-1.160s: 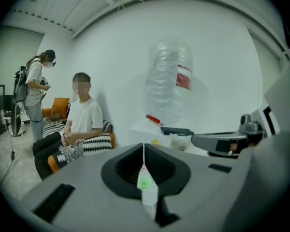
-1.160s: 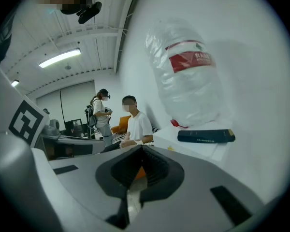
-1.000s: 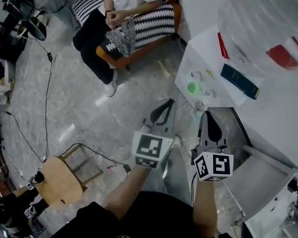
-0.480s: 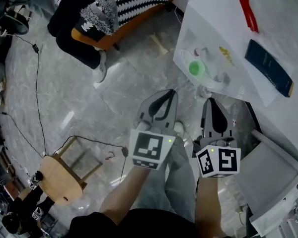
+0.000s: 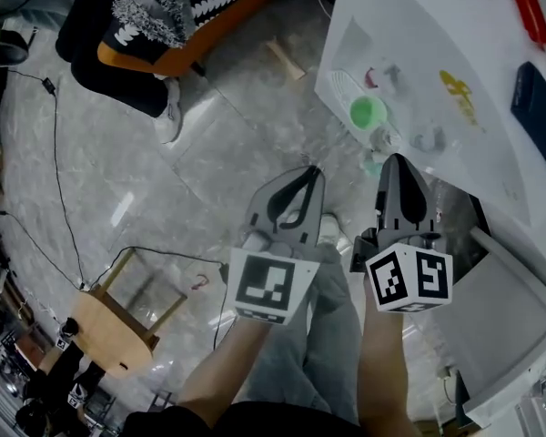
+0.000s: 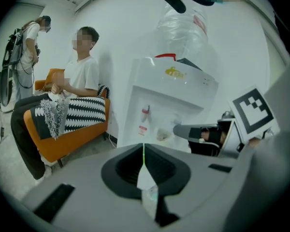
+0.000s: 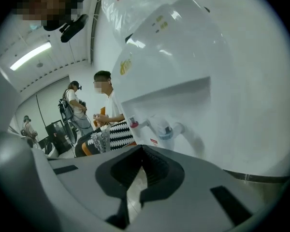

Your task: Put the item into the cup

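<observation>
Head view: left gripper [image 5: 308,172] and right gripper [image 5: 397,164] hang over the floor [image 5: 164,180] beside a water cooler [image 5: 419,44]; a green cup [image 5: 367,112] sits by its taps. Left gripper view: the jaws pinch a thin white item [image 6: 145,178]. It looks light and soft and may tear, so hold its top edge gently. Right gripper view: jaws closed on nothing.

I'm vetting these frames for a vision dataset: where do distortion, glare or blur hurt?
Head view: fairly sharp, glare patches on the glossy floor. Left gripper view: strong fisheye bend, dark corners; the thin white item in the left claw is soft, too near the lens. Right gripper view: same bend; the water dispenser is nearly washed out.
</observation>
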